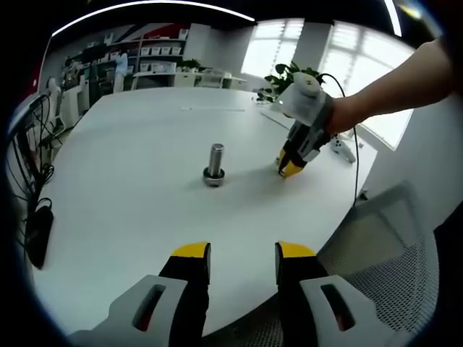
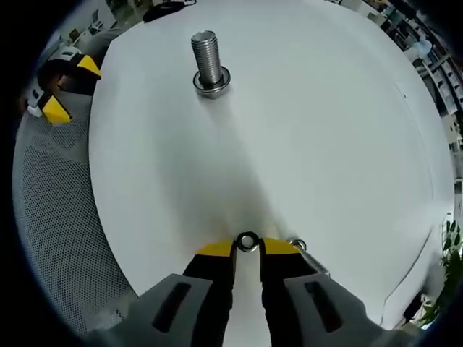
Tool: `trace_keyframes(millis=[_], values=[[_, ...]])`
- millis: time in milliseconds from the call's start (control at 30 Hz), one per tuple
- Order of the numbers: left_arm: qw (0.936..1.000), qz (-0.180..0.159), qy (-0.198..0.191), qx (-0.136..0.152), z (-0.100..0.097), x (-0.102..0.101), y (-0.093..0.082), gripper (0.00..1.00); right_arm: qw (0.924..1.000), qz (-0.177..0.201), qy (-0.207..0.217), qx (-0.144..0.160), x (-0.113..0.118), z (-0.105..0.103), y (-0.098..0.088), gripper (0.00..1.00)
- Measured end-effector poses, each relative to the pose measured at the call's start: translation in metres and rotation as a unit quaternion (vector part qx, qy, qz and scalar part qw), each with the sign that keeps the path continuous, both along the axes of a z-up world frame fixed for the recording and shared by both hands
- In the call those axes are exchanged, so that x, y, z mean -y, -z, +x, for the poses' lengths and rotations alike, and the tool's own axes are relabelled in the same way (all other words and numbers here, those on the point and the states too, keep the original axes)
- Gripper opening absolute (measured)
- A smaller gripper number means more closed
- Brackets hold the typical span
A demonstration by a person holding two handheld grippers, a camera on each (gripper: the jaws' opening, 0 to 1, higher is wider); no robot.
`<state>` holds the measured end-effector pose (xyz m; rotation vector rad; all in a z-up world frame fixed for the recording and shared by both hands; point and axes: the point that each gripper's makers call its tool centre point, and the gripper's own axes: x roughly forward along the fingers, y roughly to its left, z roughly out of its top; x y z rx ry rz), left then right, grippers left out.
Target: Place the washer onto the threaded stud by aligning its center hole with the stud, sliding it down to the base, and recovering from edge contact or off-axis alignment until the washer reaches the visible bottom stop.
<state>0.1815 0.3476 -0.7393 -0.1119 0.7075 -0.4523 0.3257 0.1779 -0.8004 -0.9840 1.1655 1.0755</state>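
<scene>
Left gripper view: your left gripper [image 1: 242,254] hangs over the near edge of the white tabletop [image 1: 130,188], jaws released with a clear gap and nothing between the yellow tips. The threaded stud [image 1: 215,163] stands upright near the middle of the tabletop on a round flanged base. Beyond it and to the right, your right gripper [image 1: 291,168] is tipped down with its yellow tips at the tabletop surface, your hand [image 1: 340,116] behind it. A potted plant [image 1: 289,76] and a white cable [image 1: 354,155] sit at the far right edge; shelving and bright windows fill the background. A mesh chair back [image 1: 391,253] stands just below the near right edge. Nothing lies between the stud and either gripper.

Right gripper view: your right gripper [image 2: 247,249] is clenched on the washer [image 2: 247,242], a small metal ring pinched at the yellow tips, down near the tabletop. A second small ring [image 2: 297,245] lies just beside the right jaw. The stud [image 2: 208,61] is well apart, straight ahead across bare tabletop. Your left gripper [image 2: 65,87] shows at the upper left, over the mesh chair.
</scene>
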Motion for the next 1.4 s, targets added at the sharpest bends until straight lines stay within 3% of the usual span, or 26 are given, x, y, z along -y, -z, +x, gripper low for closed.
trace_keyframes(millis=[133, 733, 1400], values=[[1.0, 0.001, 0.001, 0.0, 0.0, 0.0, 0.0, 0.34, 0.9995, 0.016, 0.029, 0.002, 0.0, 0.001, 0.0, 0.15], [1.0, 0.0, 0.0, 0.0, 0.0, 0.0, 0.0, 0.34, 0.9993, 0.032, 0.015, 0.009, 0.001, 0.0, -0.001, 0.14], [1.0, -0.001, -0.002, 0.002, 0.0, -0.001, -0.001, 0.34, 0.9984, 0.047, 0.028, 0.015, 0.018, 0.005, -0.02, 0.14]])
